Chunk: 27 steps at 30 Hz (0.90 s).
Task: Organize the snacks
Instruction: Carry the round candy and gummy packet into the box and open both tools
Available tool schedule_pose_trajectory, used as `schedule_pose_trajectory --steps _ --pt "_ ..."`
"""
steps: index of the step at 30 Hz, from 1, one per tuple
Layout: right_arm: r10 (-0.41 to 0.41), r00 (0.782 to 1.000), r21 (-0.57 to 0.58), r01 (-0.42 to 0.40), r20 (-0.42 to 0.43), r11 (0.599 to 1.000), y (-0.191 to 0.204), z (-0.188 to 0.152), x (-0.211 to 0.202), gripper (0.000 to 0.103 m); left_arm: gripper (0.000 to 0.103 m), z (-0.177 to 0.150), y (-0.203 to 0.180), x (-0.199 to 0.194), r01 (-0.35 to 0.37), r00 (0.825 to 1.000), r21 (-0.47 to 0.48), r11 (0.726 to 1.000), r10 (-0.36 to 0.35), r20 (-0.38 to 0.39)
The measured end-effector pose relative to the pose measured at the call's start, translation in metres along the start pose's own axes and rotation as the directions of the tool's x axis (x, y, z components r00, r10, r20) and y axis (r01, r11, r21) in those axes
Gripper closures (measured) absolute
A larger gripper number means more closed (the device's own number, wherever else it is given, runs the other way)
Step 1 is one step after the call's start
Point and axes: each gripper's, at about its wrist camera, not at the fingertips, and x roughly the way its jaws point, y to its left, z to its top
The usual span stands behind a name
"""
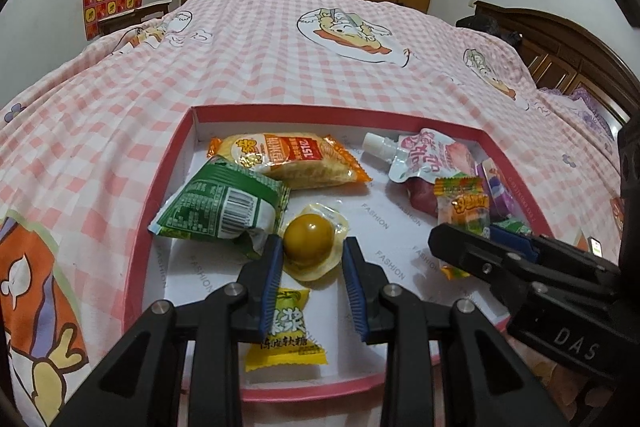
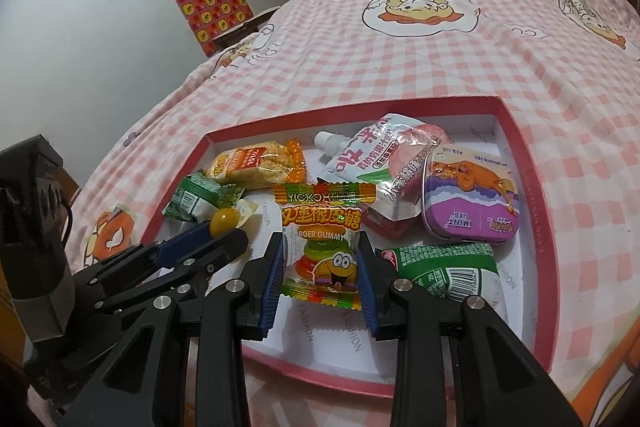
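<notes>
A shallow pink-rimmed cardboard box [image 1: 160, 167] with a white floor lies on the pink checked bedspread [image 1: 280, 59], holding all the snacks. The left gripper [image 1: 308, 255] closes narrowly on a clear-wrapped round yellow candy [image 1: 309, 241], crowded by a green foil packet [image 1: 220, 205] at its left finger and a yellow sweet wrapper [image 1: 286, 331] beneath. The right gripper [image 2: 320, 267] clamps a clear burger gummy packet [image 2: 322, 239]. Close around it sit a purple mint tin [image 2: 470, 199], a white fruit pouch [image 2: 376, 163] and another green packet [image 2: 452, 269].
</notes>
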Motion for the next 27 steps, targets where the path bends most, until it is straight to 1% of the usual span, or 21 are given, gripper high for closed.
schedule_pose_trajectory --steps 3,6,9,14,18,27 --pt "-0.013 1.0 -0.012 0.013 0.005 1.0 0.001 0.0 0.002 0.069 0.072 0.0 0.0 0.0 0.002 1.0 -0.002 1.0 -0.002 0.001" --pt "-0.009 1.0 -0.003 0.009 0.008 1.0 -0.001 0.001 0.003 0.069 0.071 0.0 0.0 0.001 0.008 1.0 -0.007 1.0 -0.008 0.0" --pt "-0.027 1.0 0.001 0.027 0.01 1.0 -0.002 0.001 0.004 0.069 0.071 0.001 0.0 0.001 0.009 1.0 -0.008 1.0 -0.009 0.001" --pt "-0.041 0.999 0.025 0.041 -0.008 0.999 -0.008 0.002 0.009 0.069 0.071 0.001 0.0 0.002 0.003 1.0 -0.002 1.0 -0.003 0.003" --pt "-0.019 1.0 0.054 0.02 -0.009 0.998 -0.013 0.001 0.008 0.069 0.071 0.001 0.0 0.001 0.003 1.0 -0.002 1.0 -0.003 0.003" --pt "-0.021 1.0 0.056 0.021 -0.003 0.998 -0.014 0.0 0.008 0.069 0.071 0.0 0.0 0.001 0.002 1.0 -0.002 1.0 -0.002 0.003"
